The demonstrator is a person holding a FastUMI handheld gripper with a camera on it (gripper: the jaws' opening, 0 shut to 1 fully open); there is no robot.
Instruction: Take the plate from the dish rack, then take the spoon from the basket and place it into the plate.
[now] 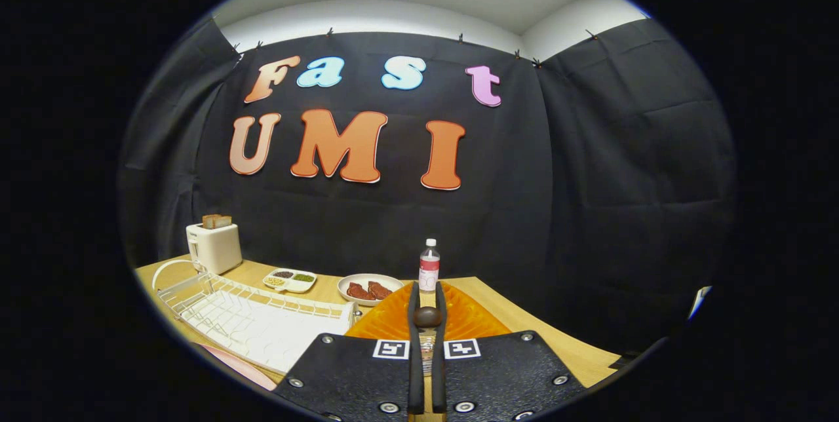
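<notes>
Gripper (427, 307) clenched on a brown spoon (427, 316) above an orange plate (393, 324).
Labelled bottle (429, 266) beyond; white dish rack (249, 317), toaster (214, 246) and a dish of meat (369, 288) alongside; writing unreadable.

Toaster (214, 246), divided dish (290, 280), meat plate (369, 288), water bottle (429, 266).

black cloth walls (590, 166), wooden table (564, 346)

The dish rack (252, 317) is white wire; the plate (459, 317) is orange with ribbed grooves (translucent, it seems). A dark brown spoon (427, 316) lies over it. The bench (524, 324) is light wood, the toaster (214, 246) cream.
</notes>
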